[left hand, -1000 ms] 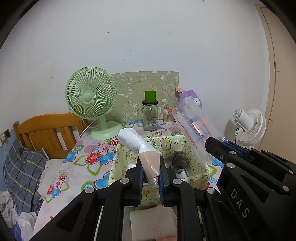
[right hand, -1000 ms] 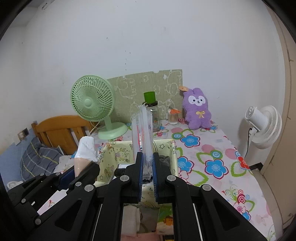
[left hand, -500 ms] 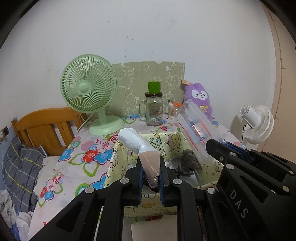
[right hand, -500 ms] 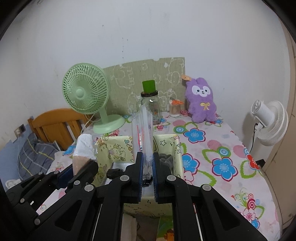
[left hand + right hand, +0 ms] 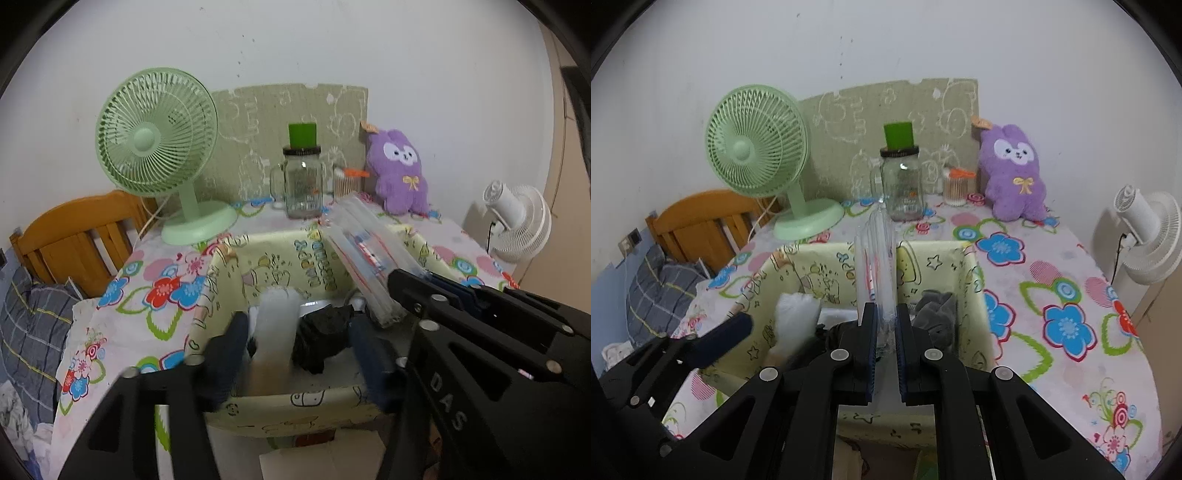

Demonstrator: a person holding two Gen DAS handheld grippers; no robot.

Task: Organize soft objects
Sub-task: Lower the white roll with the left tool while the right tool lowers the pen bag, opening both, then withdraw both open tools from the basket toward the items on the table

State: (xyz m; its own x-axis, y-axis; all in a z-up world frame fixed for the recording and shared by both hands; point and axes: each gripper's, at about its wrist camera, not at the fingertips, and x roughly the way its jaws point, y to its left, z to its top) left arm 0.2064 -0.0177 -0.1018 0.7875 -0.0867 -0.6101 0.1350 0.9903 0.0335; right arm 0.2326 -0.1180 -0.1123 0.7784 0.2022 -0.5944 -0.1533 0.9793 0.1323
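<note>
A yellow printed fabric box (image 5: 280,240) stands on the flowered table. My left gripper (image 5: 297,343) hangs over its near side with its jaws opening, both fingers blurred. A white and tan soft roll (image 5: 277,317) stands between them, free of the pads, with its lower end in the box. Beside it in the box lies a dark cloth (image 5: 321,332). My right gripper (image 5: 884,325) is shut on a long clear plastic packet (image 5: 877,266) that points up over the box (image 5: 934,245). A grey cloth (image 5: 934,306) lies at the box's right side.
Behind the box stand a green desk fan (image 5: 757,155), a glass jar with a green lid (image 5: 901,184), a small cup of cotton swabs (image 5: 955,188) and a purple plush toy (image 5: 1014,173). A white fan (image 5: 1145,229) is at the right, a wooden headboard (image 5: 74,236) at the left.
The left jaws have sprung apart and let go of the white roll, which has sunk into the box. Both grippers have come forward and down towards the box.
</note>
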